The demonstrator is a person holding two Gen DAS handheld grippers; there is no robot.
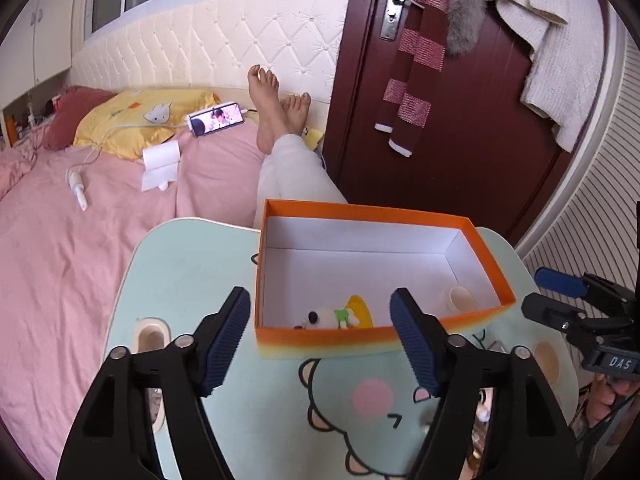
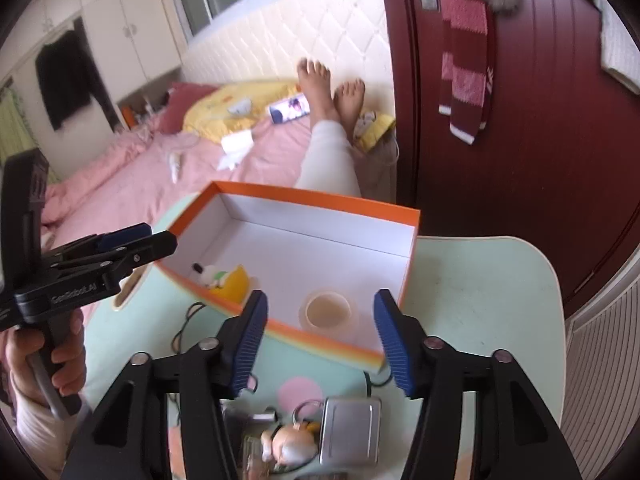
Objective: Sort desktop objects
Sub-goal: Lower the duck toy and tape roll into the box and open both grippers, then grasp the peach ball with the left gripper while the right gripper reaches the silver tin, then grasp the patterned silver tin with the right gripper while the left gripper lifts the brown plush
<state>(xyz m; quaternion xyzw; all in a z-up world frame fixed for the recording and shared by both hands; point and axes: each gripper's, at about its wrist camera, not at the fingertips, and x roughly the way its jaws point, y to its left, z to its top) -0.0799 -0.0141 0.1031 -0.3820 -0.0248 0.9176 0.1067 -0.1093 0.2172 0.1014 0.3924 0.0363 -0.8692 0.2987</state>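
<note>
An orange box (image 1: 332,338) with a white inside stands on the mint lap table (image 1: 192,264). Inside lie a yellow-and-white plush toy (image 1: 340,316) and a small clear cup (image 1: 460,298). My left gripper (image 1: 320,336) is open and empty, just in front of the box's near wall. My right gripper (image 2: 320,332) is open and empty above the box's near edge (image 2: 320,340), with the cup (image 2: 329,310) between its fingers' line. Below it lie a silver tin (image 2: 350,430), a doll keychain (image 2: 290,440) and a black cable (image 2: 184,328).
The table (image 2: 480,300) rests over a bed with a pink cover (image 1: 80,240). A person's legs (image 1: 288,160) stretch behind the box. A dark red door (image 1: 460,100) with hung clothes stands at the right. The right gripper shows at the left view's right edge (image 1: 560,296).
</note>
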